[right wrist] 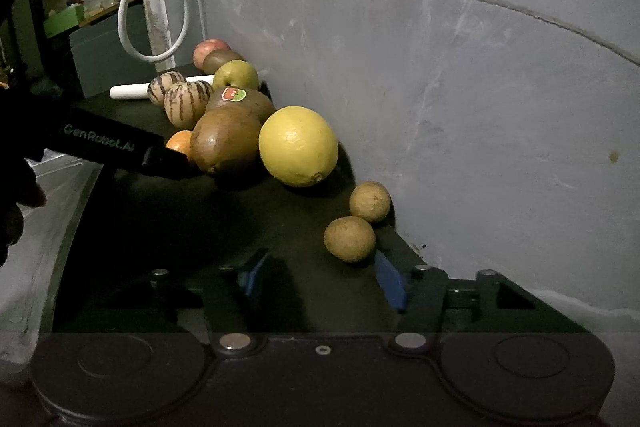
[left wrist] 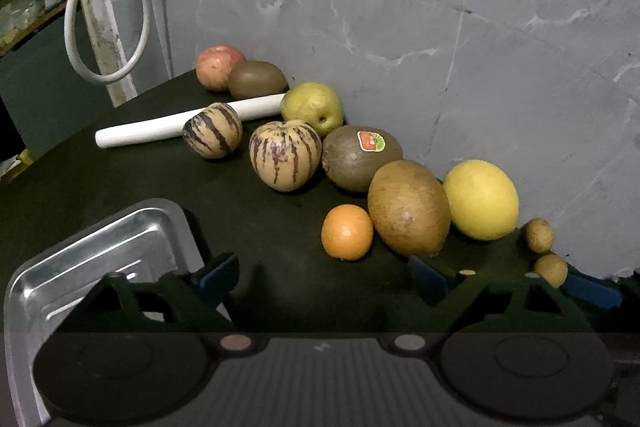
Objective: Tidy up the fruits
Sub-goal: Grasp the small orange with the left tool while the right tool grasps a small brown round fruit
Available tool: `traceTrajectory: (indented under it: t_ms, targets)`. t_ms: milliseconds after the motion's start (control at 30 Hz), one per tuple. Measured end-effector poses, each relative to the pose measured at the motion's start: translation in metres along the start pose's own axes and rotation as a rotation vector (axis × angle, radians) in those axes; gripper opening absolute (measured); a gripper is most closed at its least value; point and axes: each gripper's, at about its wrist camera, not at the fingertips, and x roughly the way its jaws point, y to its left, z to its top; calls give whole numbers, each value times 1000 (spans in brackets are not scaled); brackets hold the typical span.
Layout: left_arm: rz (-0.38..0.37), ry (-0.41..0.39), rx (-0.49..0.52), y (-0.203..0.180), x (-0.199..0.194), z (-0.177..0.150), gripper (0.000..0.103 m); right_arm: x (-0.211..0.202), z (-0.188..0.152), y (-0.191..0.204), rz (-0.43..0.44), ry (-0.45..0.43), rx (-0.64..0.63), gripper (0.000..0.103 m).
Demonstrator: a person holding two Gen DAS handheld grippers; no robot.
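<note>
A: You're working in dim light; the dark worktop [left wrist: 200,195] swallows most detail, and your left tool [left wrist: 324,275] and right tool [right wrist: 320,275] show as near-black shapes.

B: Where's the light on your side?

A: It falls from above and in front: the grey wall [left wrist: 440,27] is the brightest area, the yellow citrus [right wrist: 298,145] is lit on top and casts its shadow beneath. The metal tray [left wrist: 120,239] glares. Your fisheye bends the wall seams, corners go black, the far background stays murky.
</note>
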Motion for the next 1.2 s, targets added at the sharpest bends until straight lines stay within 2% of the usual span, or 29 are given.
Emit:
traceTrajectory:
  t_ms: [367,467,600,833,1033,1200]
  targets:
    - [-23,7,22,8,16,8,82,11,9,3,-7,-17,3,33]
    - [-35,15,25,10,20,12,76,14,11,7,14,-21,-11,32]
    - [-39,15,52,10,24,15,75,17,14,12,49,-24,-30,32]
    - [-60,25,196,3,32,25,74,21,17,22,114,-31,-70,32]
    - [-94,49,304,-9,43,30,54,23,19,24,150,-32,-96,32]
    - [-119,58,275,-12,45,31,37,23,18,23,162,-32,-109,32]
